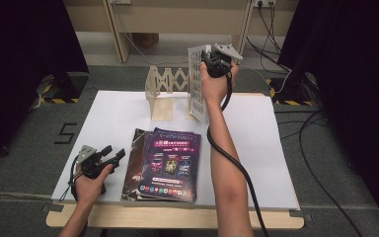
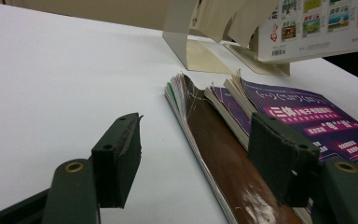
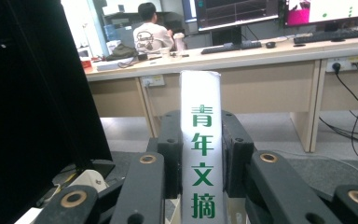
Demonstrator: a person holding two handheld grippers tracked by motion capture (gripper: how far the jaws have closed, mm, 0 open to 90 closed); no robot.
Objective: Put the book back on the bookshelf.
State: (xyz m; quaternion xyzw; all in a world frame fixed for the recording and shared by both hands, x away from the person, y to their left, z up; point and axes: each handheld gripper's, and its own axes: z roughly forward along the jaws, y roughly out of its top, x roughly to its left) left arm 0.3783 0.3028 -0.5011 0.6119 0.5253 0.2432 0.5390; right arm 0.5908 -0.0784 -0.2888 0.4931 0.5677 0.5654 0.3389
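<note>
The left tongs (image 1: 114, 154) rest on the white table (image 1: 276, 163) with jaws apart, just left of the stack of magazines (image 1: 170, 165). To the right, the right tongs (image 1: 211, 55) are clamped on the spine of a white magazine (image 1: 197, 81), held upright above the wooden rack (image 1: 165, 86) at the table's far edge.

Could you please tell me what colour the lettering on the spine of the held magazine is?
Green on a white spine, best seen in the right gripper view.
</note>
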